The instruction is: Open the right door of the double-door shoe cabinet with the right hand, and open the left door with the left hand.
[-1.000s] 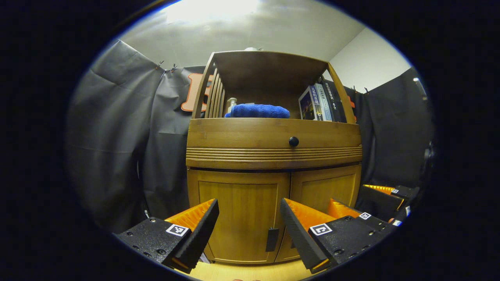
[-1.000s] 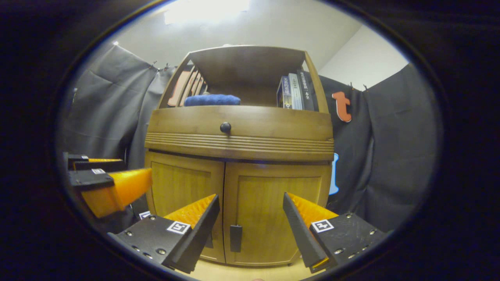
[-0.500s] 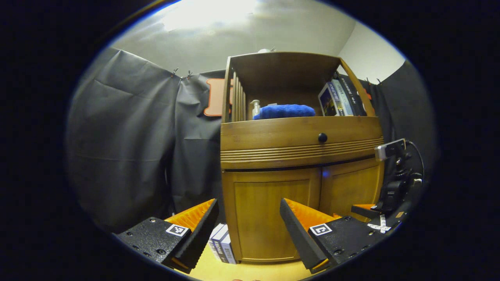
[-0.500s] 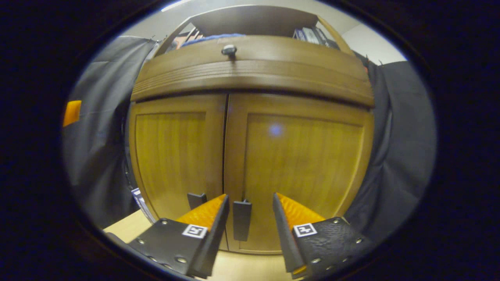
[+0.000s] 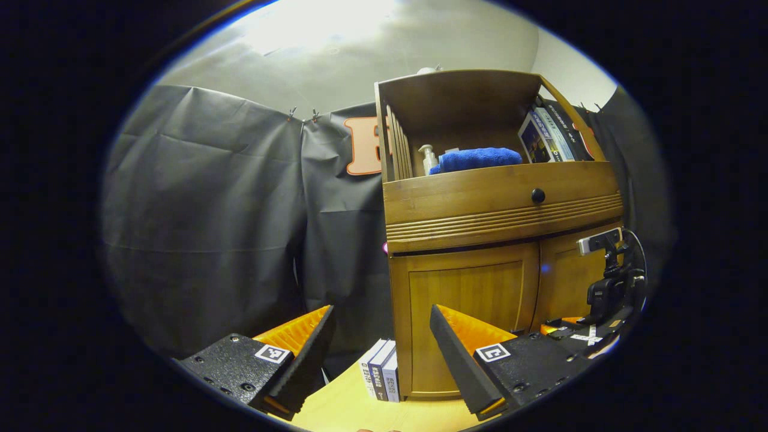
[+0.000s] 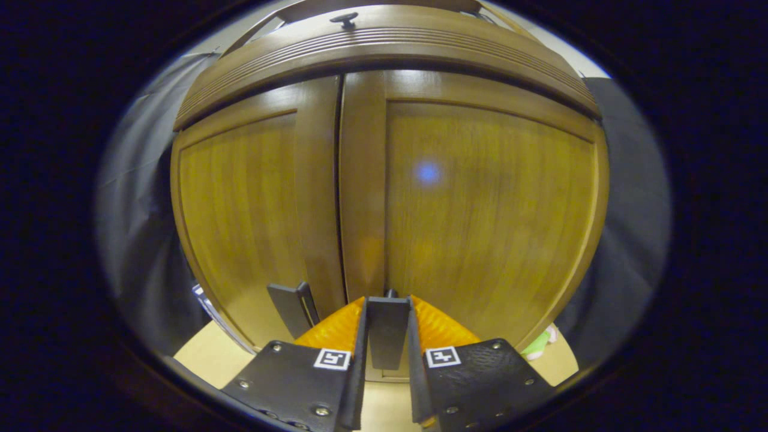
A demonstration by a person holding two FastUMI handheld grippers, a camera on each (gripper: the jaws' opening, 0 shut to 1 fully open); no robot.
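The right tongs [image 6: 386,336] have closed in since half a second ago and now clench the right door's handle [image 6: 387,329]. The left tongs [image 5: 381,348] stay released, swung left of the shoe cabinet [image 5: 480,210]; both doors remain closed.

I am in a recording booth dressed up as a bit of a home. Black cloth [image 5: 210,228] hangs pinned in sheets around me, under a plain pale ceiling [image 5: 336,54]. Against it stands a wooden shoe cabinet [image 5: 498,240] on a light wood floor [image 5: 336,408]. Its open shelf holds household things: a folded blue towel [image 5: 477,159], a pump bottle [image 5: 427,159] and leaning books [image 5: 543,135]. More books [image 5: 381,378] stand on the floor just beside the cabinet.
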